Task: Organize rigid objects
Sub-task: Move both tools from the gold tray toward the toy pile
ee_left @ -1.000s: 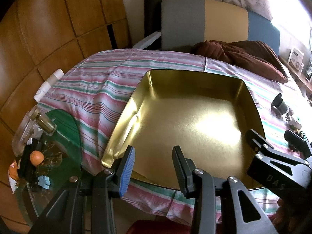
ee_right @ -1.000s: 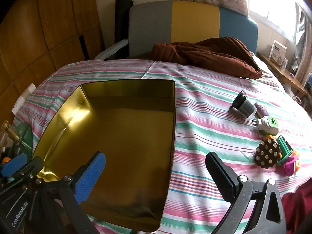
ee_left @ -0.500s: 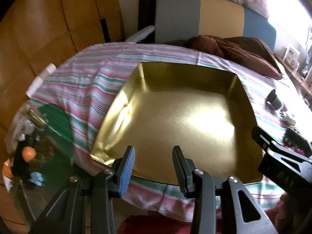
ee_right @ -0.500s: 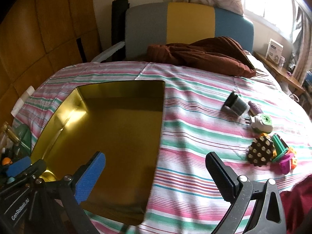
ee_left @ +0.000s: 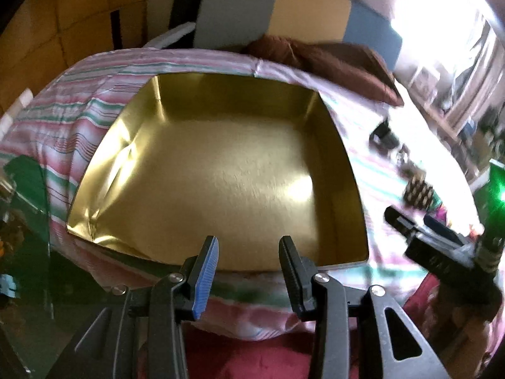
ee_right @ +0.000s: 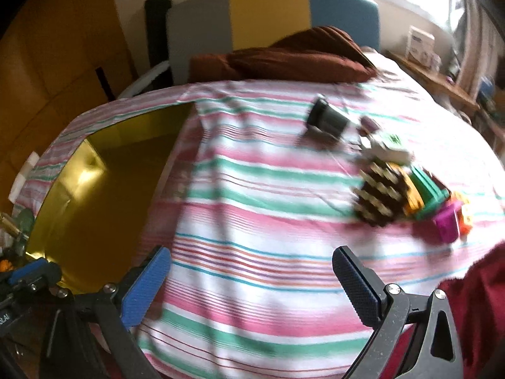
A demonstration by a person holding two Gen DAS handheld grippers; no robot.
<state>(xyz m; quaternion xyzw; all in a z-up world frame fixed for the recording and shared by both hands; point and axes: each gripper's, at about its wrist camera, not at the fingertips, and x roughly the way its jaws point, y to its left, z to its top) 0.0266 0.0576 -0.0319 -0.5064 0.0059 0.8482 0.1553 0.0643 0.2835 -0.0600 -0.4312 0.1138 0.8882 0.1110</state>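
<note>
A shiny gold tin tray (ee_left: 353, 195) (ee_right: 63, 189) lies empty on the striped bedspread. My left gripper (ee_left: 249, 246) hangs open over the tray's near edge, nothing between its fingers. My right gripper (ee_right: 252, 262) stands wide open above bare striped cloth, right of the tray. Ahead and to its right lies a cluster of small rigid things: a dark grey cylinder (ee_right: 328, 120), a white and green plug-like piece (ee_right: 391, 148), a brown studded disc (ee_right: 382, 195), a green block (ee_right: 429, 189) and a magenta cup (ee_right: 448, 224). The right gripper (ee_left: 419, 227) also shows at the left wrist view's right edge.
A brown blanket (ee_right: 284, 57) is bunched at the head of the bed, before a grey, yellow and blue headboard (ee_right: 268, 15). A green glass side table (ee_left: 25, 195) with clutter stands left of the bed. A wooden shelf (ee_right: 442, 82) runs along the right wall.
Both grippers swung to the right and dipped. In the right wrist view the tray slid left and the small objects came nearer. The jaws of both kept their width.
</note>
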